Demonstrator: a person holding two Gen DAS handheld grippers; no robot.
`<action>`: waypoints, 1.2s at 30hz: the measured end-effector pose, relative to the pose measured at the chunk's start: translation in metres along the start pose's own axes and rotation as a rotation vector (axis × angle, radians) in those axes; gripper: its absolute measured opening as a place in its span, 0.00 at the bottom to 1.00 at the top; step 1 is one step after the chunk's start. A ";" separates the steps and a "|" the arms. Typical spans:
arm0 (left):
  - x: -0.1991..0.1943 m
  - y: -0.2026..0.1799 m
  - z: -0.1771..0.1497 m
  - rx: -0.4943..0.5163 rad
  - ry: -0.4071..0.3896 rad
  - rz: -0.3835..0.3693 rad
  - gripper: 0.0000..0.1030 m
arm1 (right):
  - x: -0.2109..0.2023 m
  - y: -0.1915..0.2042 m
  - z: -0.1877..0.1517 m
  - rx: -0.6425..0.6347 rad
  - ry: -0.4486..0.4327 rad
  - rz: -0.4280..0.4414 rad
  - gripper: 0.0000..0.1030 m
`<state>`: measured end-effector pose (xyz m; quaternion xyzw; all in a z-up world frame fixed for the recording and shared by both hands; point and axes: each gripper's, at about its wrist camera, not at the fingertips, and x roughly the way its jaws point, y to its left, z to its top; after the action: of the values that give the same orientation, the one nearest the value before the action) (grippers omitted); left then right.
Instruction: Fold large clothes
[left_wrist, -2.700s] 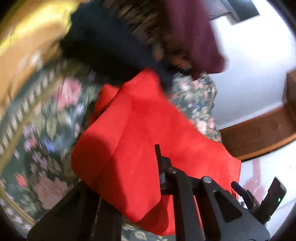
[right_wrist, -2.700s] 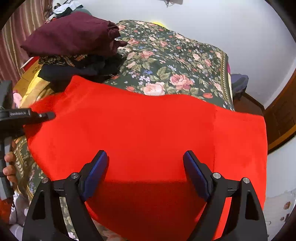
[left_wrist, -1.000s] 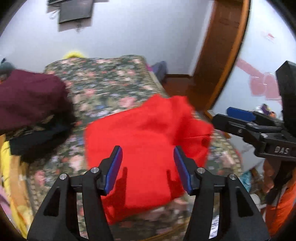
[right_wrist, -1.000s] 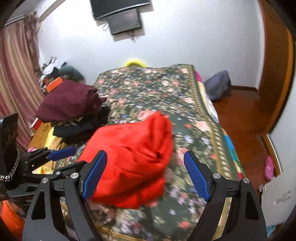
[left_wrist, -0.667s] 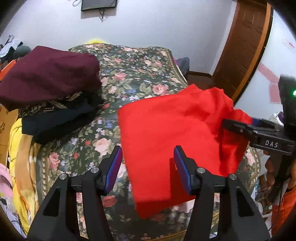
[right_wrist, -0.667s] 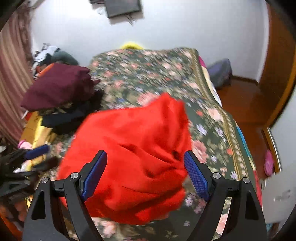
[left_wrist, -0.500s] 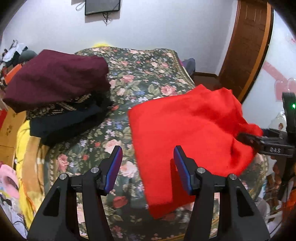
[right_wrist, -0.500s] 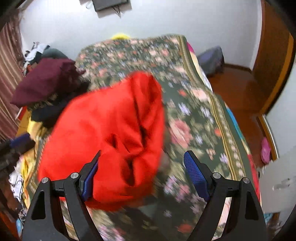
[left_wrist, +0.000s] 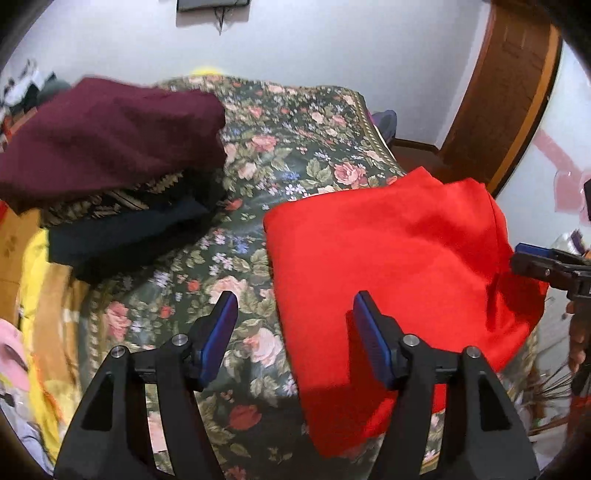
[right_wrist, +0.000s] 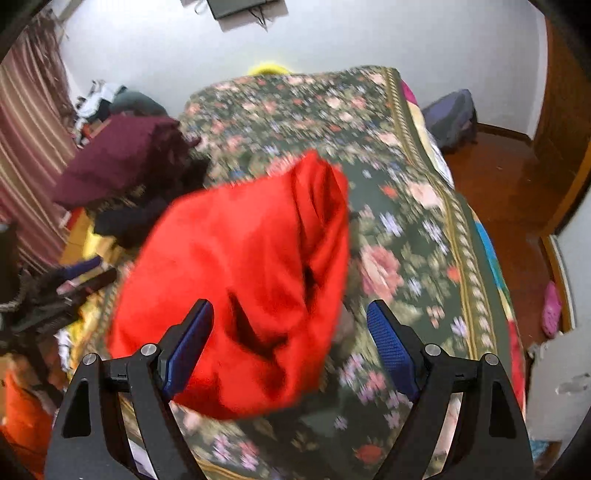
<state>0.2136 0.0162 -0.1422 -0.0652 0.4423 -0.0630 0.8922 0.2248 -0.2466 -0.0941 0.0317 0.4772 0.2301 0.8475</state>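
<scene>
A red garment (left_wrist: 391, 266) lies folded on the near end of a floral bedspread (left_wrist: 295, 155); its near edge hangs over the bed's front. It also shows in the right wrist view (right_wrist: 240, 280), rumpled and blurred. My left gripper (left_wrist: 291, 317) is open and empty, above the bed just left of the garment's near corner. My right gripper (right_wrist: 290, 325) is open and empty, above the garment's near right part. The right gripper also shows at the right edge of the left wrist view (left_wrist: 546, 264).
A stack of folded clothes, maroon (left_wrist: 107, 136) on top of dark ones (left_wrist: 122, 236), sits at the bed's left side. Yellow bedding (left_wrist: 40, 295) hangs at the left. A wooden door (left_wrist: 506, 88) and bare floor (right_wrist: 509, 206) are to the right. A bag (right_wrist: 450, 118) lies by the wall.
Both grippers let go of the red garment and pulled back. The garment dropped from being held spread out to a folded heap on the bed. The right wrist view is still shifting.
</scene>
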 end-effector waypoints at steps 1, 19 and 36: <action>0.006 0.005 0.003 -0.023 0.022 -0.030 0.62 | 0.004 -0.002 0.004 0.008 0.004 0.016 0.80; 0.110 0.062 -0.008 -0.535 0.310 -0.525 0.80 | 0.087 -0.046 0.013 0.193 0.217 0.271 0.83; 0.049 0.015 0.033 -0.372 0.205 -0.526 0.32 | 0.057 -0.019 0.039 0.199 0.207 0.418 0.25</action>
<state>0.2698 0.0246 -0.1633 -0.3319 0.5019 -0.2154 0.7691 0.2882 -0.2330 -0.1231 0.1892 0.5649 0.3544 0.7208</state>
